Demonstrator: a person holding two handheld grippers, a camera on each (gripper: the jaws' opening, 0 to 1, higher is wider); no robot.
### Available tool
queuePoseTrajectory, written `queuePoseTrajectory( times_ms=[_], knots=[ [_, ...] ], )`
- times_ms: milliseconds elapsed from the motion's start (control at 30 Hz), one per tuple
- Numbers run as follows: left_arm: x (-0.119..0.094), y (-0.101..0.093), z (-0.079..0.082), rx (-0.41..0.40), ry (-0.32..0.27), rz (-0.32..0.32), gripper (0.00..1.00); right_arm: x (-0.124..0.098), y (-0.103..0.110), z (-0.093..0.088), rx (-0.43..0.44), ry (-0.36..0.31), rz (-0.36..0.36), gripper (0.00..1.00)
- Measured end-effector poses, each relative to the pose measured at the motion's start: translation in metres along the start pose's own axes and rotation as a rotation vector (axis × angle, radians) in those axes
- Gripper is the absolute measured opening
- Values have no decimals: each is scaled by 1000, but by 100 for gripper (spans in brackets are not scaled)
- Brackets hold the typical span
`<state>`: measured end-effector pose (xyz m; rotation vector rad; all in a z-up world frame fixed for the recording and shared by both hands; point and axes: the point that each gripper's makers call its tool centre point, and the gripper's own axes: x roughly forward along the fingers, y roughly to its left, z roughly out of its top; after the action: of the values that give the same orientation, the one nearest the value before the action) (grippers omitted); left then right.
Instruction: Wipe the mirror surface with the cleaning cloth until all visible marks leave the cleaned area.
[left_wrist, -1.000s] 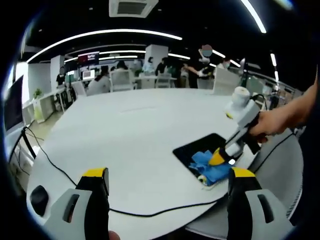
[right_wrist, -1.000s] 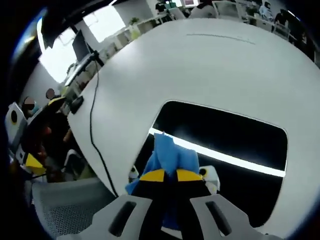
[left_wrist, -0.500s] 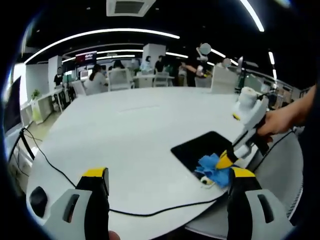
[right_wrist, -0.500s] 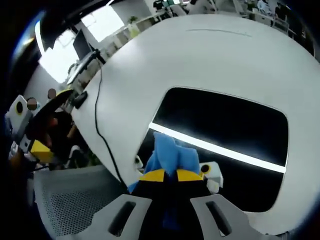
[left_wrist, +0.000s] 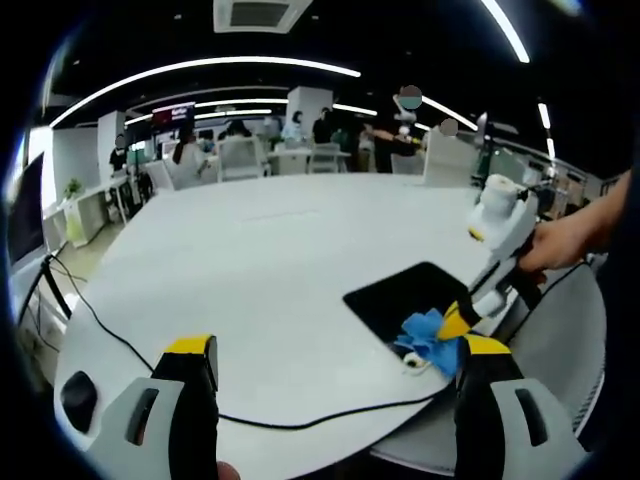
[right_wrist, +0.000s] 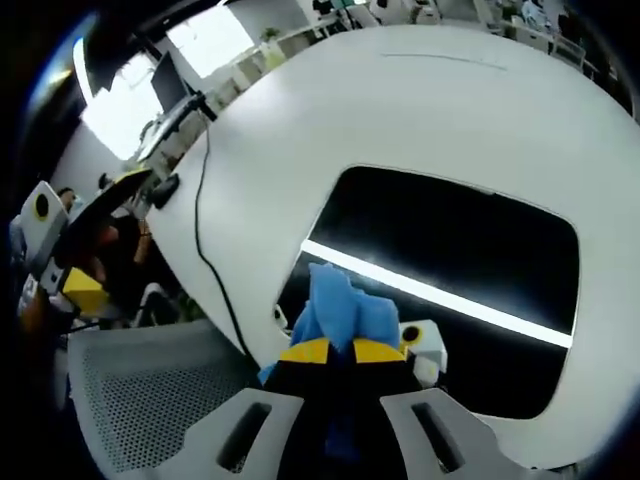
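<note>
In the right gripper view, the right claw (right_wrist: 335, 350) is closed tight on a bunched blue cleaning cloth (right_wrist: 340, 308), its yellow-tipped jaws together with the fabric sticking up between and beyond them. The cloth rests on the near edge of the mirror (right_wrist: 470, 270), a dark rounded rectangle lying flat on the white round worktop (right_wrist: 440, 110); a bright ceiling light strip is reflected across the glass just ahead of the cloth. A small white piece with a yellow dot (right_wrist: 422, 340) sits just beside the cloth at the mirror's near rim. A black cable (right_wrist: 200, 240) runs over the worktop to the left of the mirror, and a grey mesh chair (right_wrist: 140, 390) stands beside the worktop's edge. In the left gripper view, the left claw (left_wrist: 335, 385) is held wide, its two jaws far apart with nothing between them, hovering above the near part of the worktop (left_wrist: 260, 260), well apart from the mirror (left_wrist: 405, 295). There the right claw (left_wrist: 458, 322) comes in from the right in a person's hand (left_wrist: 560, 245), pressing the cloth (left_wrist: 425, 335) onto the mirror's near corner. The cable (left_wrist: 290, 420) curves along the worktop's front edge.
</note>
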<state>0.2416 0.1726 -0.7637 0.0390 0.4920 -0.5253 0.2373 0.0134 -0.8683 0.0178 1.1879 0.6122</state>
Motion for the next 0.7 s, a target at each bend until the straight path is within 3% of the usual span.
queuePoseTrajectory(
  times_ms=[167,700],
  knots=[
    [0,1,-1,-3,4,4,100,-3,-2,6,9,-21,2,1],
    [5,-1,2,-17,-4,4,100,-6,-14,1,32,-1,19,1]
  ],
)
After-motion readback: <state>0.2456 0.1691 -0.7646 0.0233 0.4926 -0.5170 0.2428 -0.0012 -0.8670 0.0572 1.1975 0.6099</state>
